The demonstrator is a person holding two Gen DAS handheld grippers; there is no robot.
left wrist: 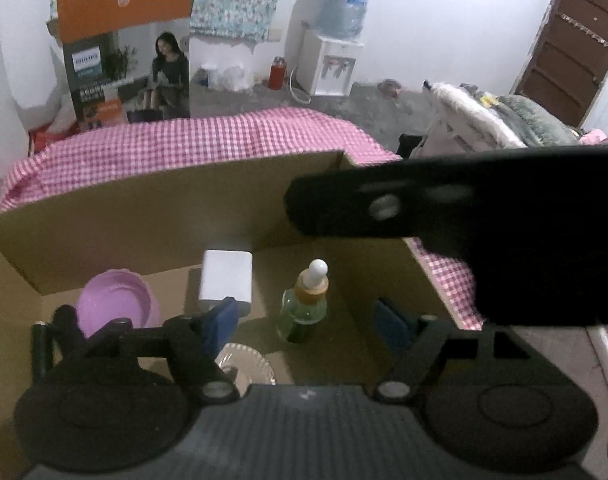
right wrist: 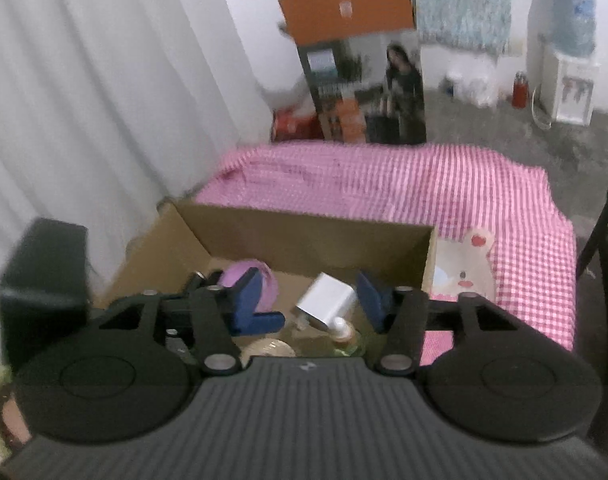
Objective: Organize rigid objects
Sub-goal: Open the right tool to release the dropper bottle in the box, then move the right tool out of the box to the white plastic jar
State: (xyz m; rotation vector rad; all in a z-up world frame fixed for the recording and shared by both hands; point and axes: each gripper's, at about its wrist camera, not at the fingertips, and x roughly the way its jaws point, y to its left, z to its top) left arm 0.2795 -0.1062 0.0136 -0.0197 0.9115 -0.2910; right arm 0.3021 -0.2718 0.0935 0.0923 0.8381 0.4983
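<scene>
An open cardboard box sits on a pink checked cloth. Inside it stand a green dropper bottle, a white charger block, a purple lid and a clear glass dish. My left gripper is open and empty, its blue pads on either side of the bottle, above the box. My right gripper is open and empty over the same box, with the charger, bottle and purple lid below it. The right gripper's black body crosses the left wrist view at the right.
A cartoon-printed card or bag lies on the cloth right of the box. A tall printed carton, a water dispenser and a brown door stand behind. A white curtain hangs at the left.
</scene>
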